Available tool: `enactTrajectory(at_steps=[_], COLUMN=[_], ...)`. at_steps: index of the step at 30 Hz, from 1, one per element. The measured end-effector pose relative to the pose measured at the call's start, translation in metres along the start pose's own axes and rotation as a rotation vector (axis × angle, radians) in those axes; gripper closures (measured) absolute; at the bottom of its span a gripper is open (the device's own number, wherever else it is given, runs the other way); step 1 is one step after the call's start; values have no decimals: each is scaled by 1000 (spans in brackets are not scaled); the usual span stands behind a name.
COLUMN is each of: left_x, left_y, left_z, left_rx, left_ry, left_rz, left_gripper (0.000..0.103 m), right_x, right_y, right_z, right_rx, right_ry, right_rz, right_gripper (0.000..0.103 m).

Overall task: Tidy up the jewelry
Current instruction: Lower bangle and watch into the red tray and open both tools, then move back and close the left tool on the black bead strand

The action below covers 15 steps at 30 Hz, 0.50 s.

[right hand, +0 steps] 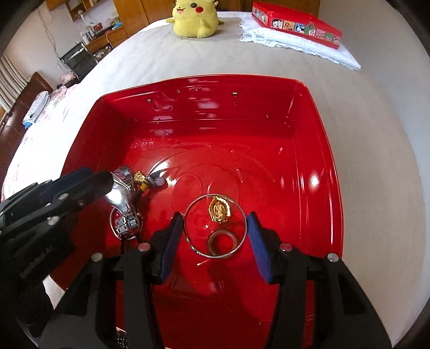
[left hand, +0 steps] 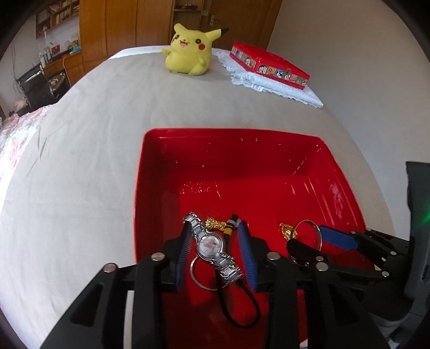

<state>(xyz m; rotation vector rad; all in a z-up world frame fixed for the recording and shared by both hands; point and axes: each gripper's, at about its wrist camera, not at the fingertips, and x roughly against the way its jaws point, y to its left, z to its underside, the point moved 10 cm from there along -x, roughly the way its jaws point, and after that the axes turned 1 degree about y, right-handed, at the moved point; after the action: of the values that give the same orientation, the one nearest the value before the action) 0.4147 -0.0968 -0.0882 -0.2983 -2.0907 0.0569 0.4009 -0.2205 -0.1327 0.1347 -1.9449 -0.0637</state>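
Note:
A red tin box (left hand: 166, 150) (right hand: 317, 112) sits open on the bed. In the left wrist view my left gripper (left hand: 215, 228) is open inside it, fingers either side of a silver watch (left hand: 212, 248), with a gold charm on a black cord (left hand: 213, 224) just beyond. In the right wrist view my right gripper (right hand: 215, 220) is open around a thin silver bangle (right hand: 243, 214), a gold pendant (right hand: 219, 209) and a ring (right hand: 223, 243). The watch (right hand: 123, 198) and my left gripper's fingers (right hand: 88, 185) show at the left.
A yellow Pikachu plush (left hand: 188, 51) (right hand: 196, 18) sits at the bed's far end. The red lid with cartoon pictures (left hand: 268, 64) (right hand: 295, 24) lies on a white lace cloth (left hand: 282, 88). A desk and chair (left hand: 37, 86) stand left of the bed.

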Motion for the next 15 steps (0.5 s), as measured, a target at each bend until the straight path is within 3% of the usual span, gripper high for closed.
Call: enactTrajectory(at_steps=[9, 15], left_x=[28, 55], left_y=[-6, -6], left_z=[1, 30], left_rx=[-7, -21], left_ry=[-30, -28], left_rz=[14, 1], left_gripper=[62, 57], right_x=[22, 51], right_y=[4, -2], right_z=[-1, 19], right_rx=[9, -9], right_ry=[-44, -75], right_rz=[-34, -74], right_gripper=[50, 50])
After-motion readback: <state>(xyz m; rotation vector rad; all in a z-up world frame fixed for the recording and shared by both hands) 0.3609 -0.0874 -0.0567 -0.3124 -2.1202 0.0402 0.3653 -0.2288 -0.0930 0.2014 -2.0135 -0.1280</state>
